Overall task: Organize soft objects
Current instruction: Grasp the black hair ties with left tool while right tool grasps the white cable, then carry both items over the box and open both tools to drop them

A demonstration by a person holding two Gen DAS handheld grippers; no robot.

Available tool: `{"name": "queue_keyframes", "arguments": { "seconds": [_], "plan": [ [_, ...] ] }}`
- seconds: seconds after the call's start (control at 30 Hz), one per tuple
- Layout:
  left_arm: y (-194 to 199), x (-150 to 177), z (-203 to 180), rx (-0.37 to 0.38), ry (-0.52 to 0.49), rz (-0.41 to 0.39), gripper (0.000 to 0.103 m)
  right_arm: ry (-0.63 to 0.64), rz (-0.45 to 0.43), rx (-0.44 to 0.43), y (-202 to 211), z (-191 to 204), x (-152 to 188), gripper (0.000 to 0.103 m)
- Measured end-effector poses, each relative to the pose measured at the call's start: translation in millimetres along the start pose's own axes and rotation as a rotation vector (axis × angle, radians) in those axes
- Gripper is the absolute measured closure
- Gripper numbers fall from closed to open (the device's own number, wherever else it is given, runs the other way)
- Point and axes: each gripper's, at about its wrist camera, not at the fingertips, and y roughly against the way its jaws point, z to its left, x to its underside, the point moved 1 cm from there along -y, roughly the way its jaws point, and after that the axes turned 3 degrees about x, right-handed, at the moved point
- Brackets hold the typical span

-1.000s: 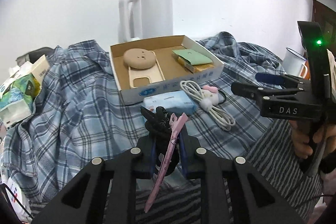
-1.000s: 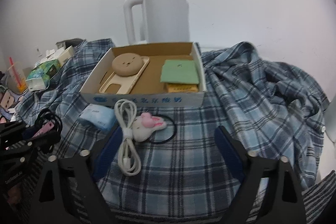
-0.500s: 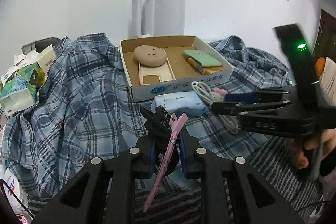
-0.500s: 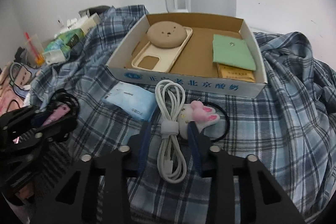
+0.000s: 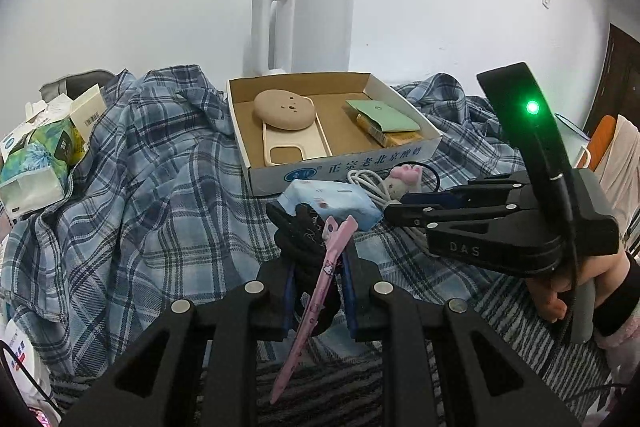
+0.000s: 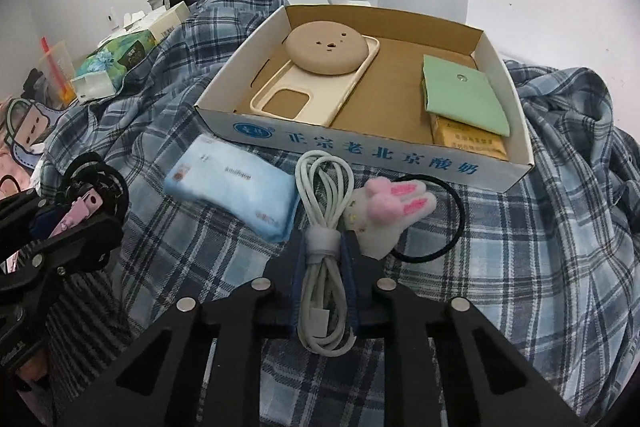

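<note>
Here, one cardboard box (image 6: 360, 151) holds four items.

You had soft, woven plaid cloth (image 6: 540, 227) under everything, matt and rumpled. The box (image 6: 360, 151) was plain brown cardboard inside, with a smoother white printed face. The kettle (image 5: 308, 27) behind it looked like smooth matt white plastic. Your cable (image 6: 324, 211) was glossy white plastic; the bunny (image 6: 384, 215) was fuzzy plush. The tissue pack (image 6: 232, 187) had a thin, slightly shiny wrapper.
</note>
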Motion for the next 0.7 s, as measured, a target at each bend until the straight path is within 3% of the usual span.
{"name": "queue_keyframes", "arguments": {
  "seconds": [0.33,0.47,0.6,0.7],
  "plan": [
    [-1.1,-0.2,-1.2,-0.003,0.0,0.004,0.083,-0.001,-0.012,0.034,-3.8,-1.2,1.5,0.086],
    [-1.2,-0.4,-0.3,-0.002,0.002,-0.003,0.083,-0.021,-0.146,0.091,23.5,-5.9,5.0,0.086],
    [-1.2,-0.5,-0.2,-0.001,0.0,-0.009,0.083,-0.036,-0.316,0.218,63.1,-4.2,18.2,0.086],
    [-1.3,-0.3,-0.1,-0.001,-0.001,-0.011,0.083,-0.065,-0.4,0.246,82.0,-7.1,28.1,0.086]
  ]
}}
